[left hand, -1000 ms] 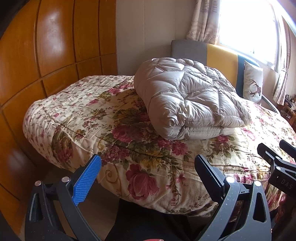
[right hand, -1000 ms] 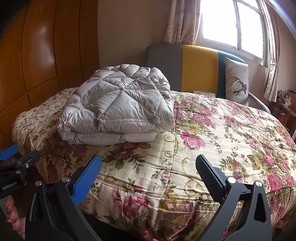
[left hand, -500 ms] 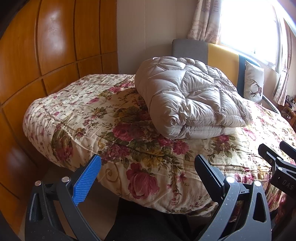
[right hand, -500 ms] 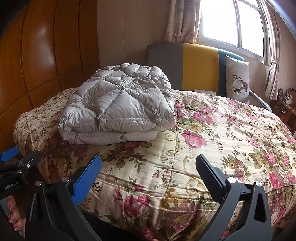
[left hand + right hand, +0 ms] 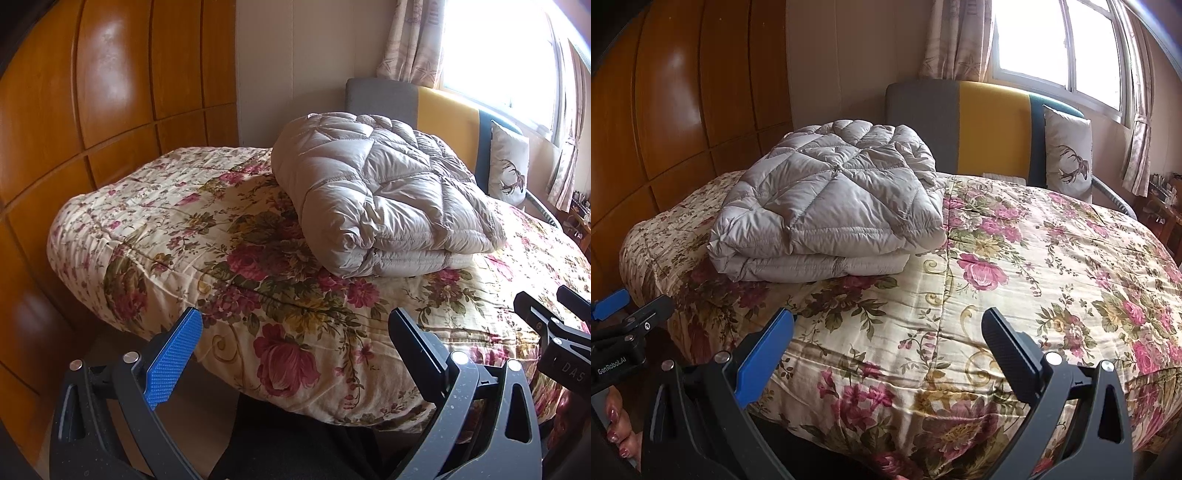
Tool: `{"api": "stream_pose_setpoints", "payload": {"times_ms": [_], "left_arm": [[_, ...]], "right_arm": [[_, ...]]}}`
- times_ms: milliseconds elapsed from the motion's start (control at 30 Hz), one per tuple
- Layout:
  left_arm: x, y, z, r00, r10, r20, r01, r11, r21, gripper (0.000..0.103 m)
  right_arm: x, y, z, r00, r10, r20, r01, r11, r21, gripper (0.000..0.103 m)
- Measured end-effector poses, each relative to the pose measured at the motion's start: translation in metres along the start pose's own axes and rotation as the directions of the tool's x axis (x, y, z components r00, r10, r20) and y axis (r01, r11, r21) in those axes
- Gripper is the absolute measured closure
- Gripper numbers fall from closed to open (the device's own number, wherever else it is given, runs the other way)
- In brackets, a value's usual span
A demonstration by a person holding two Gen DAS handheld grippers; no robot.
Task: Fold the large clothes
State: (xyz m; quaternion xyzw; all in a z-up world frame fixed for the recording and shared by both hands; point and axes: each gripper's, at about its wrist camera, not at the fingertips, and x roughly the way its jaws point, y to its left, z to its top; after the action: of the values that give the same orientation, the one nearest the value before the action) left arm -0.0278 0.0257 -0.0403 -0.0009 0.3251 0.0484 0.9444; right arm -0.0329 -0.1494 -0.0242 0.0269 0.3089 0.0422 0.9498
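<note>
A pale grey quilted puffer coat (image 5: 380,192) lies folded into a thick, rounded bundle on the bed (image 5: 177,229), over the flowered bedspread. Its shiny shell is stitched in a diamond pattern and puffs up between the seams. The layers are stacked, with the folded edge facing the foot of the bed and a flatter layer showing underneath. In the right wrist view the coat (image 5: 831,195) sits on the left half of the bed, towards the headboard end.
</note>
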Motion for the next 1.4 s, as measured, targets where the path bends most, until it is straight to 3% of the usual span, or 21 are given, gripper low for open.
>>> {"api": "stream_pose_setpoints", "payload": {"times_ms": [1400], "left_arm": [[-0.0004, -0.0041, -0.0040, 1.000, -0.012, -0.010, 0.012, 1.000, -0.004, 0.003]], "right_arm": [[0.0053, 0.0006, -0.0015, 1.000, 0.021, -0.021, -0.021, 1.000, 0.009, 0.002]]}}
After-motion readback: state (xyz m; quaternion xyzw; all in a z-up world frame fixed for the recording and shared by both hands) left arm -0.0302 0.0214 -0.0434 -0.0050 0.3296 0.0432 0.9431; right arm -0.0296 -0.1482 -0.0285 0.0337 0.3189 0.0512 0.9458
